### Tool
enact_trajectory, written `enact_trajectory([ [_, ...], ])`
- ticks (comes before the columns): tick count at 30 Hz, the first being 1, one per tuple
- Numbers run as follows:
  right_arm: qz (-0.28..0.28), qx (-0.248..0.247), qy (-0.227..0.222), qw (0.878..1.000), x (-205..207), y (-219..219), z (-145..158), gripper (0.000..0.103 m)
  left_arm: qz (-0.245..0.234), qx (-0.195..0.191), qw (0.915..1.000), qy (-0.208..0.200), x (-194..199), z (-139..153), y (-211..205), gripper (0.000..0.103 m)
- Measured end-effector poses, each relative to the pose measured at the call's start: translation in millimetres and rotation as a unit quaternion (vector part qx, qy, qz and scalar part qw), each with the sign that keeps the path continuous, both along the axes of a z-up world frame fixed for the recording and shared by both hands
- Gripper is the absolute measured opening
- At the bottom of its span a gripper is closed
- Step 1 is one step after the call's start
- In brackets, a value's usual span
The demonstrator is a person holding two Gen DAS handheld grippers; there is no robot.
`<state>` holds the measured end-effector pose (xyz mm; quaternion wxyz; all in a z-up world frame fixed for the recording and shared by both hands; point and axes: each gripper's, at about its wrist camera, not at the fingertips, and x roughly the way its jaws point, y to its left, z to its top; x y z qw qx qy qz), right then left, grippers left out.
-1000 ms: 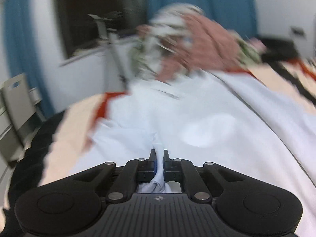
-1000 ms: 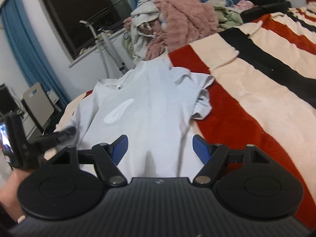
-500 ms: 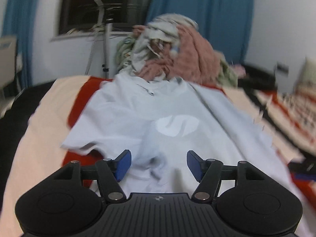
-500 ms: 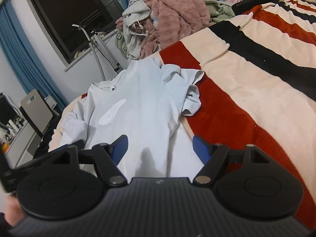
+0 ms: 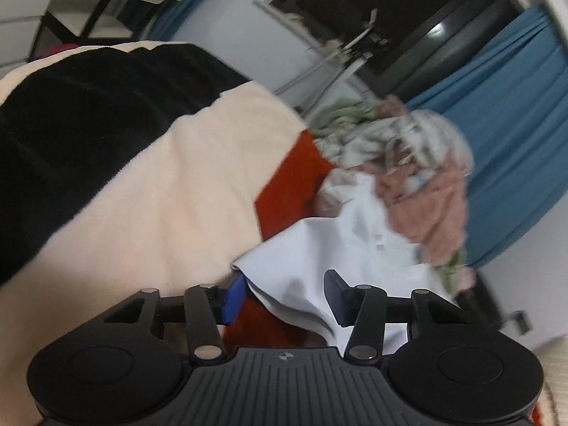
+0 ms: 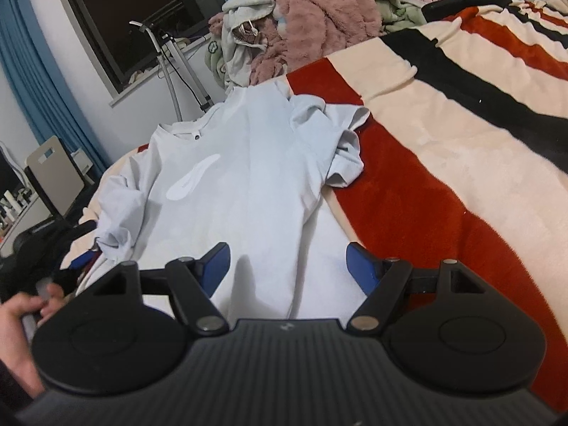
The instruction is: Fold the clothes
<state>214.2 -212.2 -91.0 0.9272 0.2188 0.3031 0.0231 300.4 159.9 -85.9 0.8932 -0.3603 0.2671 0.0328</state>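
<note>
Folding has not begun: shirt [image 6: 248, 177] lies face up, unfolded, on blanket [image 6: 443, 163], sleeves crumpled; left gripper [image 5: 282, 294] is wide around the left sleeve [image 5: 301, 266], right gripper [image 6: 287, 266] wide above the hem, neither gripping.

Left gripper [image 5: 284, 296] rolled hard to one side, jaws spread wide, blue pads facing each other across an open gap, nothing pinched between them. Right gripper [image 6: 287, 266] held level and low, jaws likewise parted wide, blue-padded fingers [image 6: 217, 261] angled outward from the black body. Seen from the right wrist, left hand [image 6: 21, 323] bare, curled around its handle at the lower left edge, fingers wrapped tight, with a blue tip of the left gripper jutting forward beyond the knuckles. Right hand hidden behind the camera body
</note>
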Motion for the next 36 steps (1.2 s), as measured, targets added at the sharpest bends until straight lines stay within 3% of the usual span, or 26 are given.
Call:
enact_trajectory([
  [1,0.000,-0.004,0.000,1.000,0,1,-1,0.074,0.003,-0.003,1.0000,0.005,4,0,2,0.038],
  [4,0.000,-0.016,0.000,1.000,1,5,-2,0.074,0.002,0.007,0.9999,0.008,20,13,23,0.003],
  [8,0.001,-0.040,-0.004,0.999,2,14,0,0.074,0.001,0.024,0.9996,0.011,42,32,54,0.002],
  [11,0.011,-0.092,-0.027,0.995,-3,31,4,0.074,-0.001,0.037,0.9992,0.013,58,46,77,0.002],
  [12,0.016,-0.107,-0.036,0.993,-4,37,6,0.074,0.005,0.064,0.9978,0.017,68,57,87,0.002],
  [15,0.031,-0.139,-0.061,0.988,-6,54,8,0.074,0.036,0.174,0.9834,0.037,104,92,117,0.002],
  [18,0.035,-0.149,-0.066,0.986,0,62,7,0.074,0.081,0.285,0.9524,0.071,141,110,143,0.002],
  [19,0.035,-0.147,-0.063,0.986,3,62,6,0.074,0.090,0.308,0.9438,0.080,153,111,151,0.002],
  [22,0.028,-0.144,-0.055,0.988,12,63,2,0.074,0.093,0.323,0.9343,0.120,176,91,163,0.002],
  [25,0.024,-0.145,-0.053,0.988,16,63,-1,0.074,0.086,0.303,0.9418,0.117,179,71,163,0.008],
  [28,0.024,-0.148,-0.052,0.987,18,64,-3,0.074,0.083,0.308,0.9410,0.112,173,67,155,0.019],
  [31,0.027,-0.146,-0.057,0.987,18,64,-3,0.074,0.078,0.306,0.9426,0.108,141,78,142,0.038],
  [34,0.031,-0.149,-0.063,0.986,16,67,-1,0.074,0.072,0.303,0.9445,0.105,107,89,129,0.043],
  [36,0.037,-0.151,-0.072,0.985,11,69,4,0.074,0.057,0.287,0.9504,0.106,67,99,115,0.045],
])
